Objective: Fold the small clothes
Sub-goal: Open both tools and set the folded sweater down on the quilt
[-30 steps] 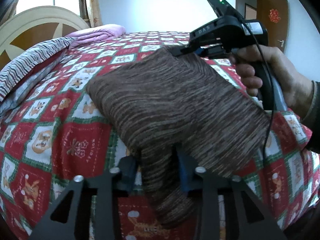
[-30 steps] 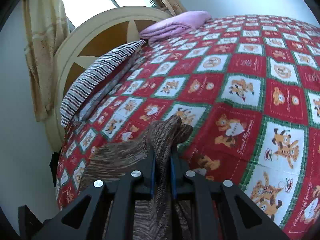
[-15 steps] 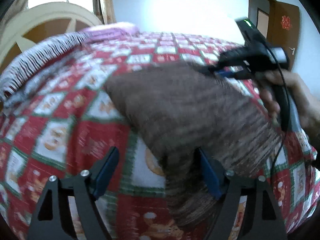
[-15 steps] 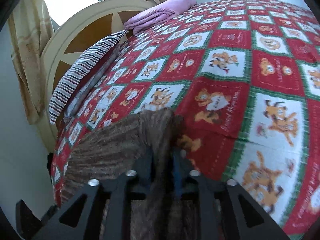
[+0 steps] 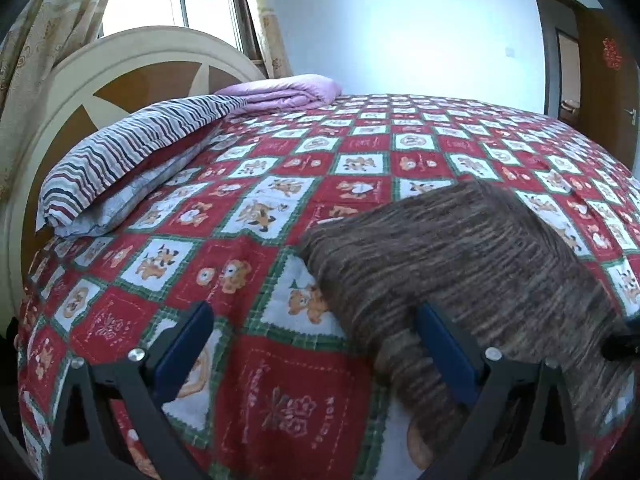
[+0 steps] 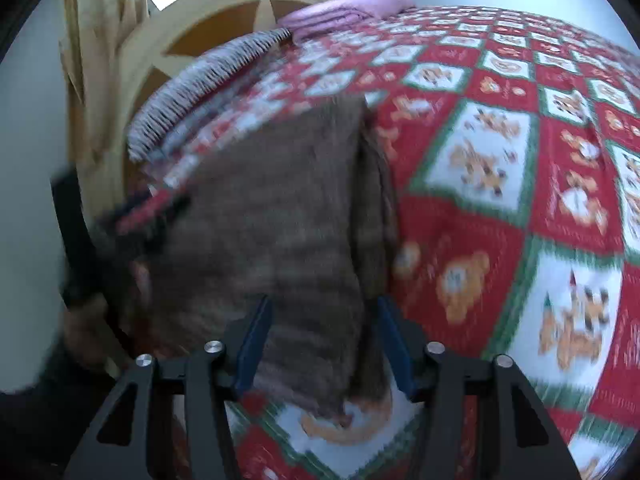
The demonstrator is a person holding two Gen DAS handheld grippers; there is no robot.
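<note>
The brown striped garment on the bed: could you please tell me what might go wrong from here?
1. The left gripper has its jaws opening, yet the brown garment seems to lie against one of its fingers; withdrawing might drag the fold out of shape.
2. The right gripper has its jaws closing with the garment's layers between them; they may pinch the bedspread too, or tug the fold apart.

A: Where's the garment?
B: Flat on the quilt, right of centre.
A: And the left gripper?
B: Jaws opening wide; only the right pad touches cloth.
</note>
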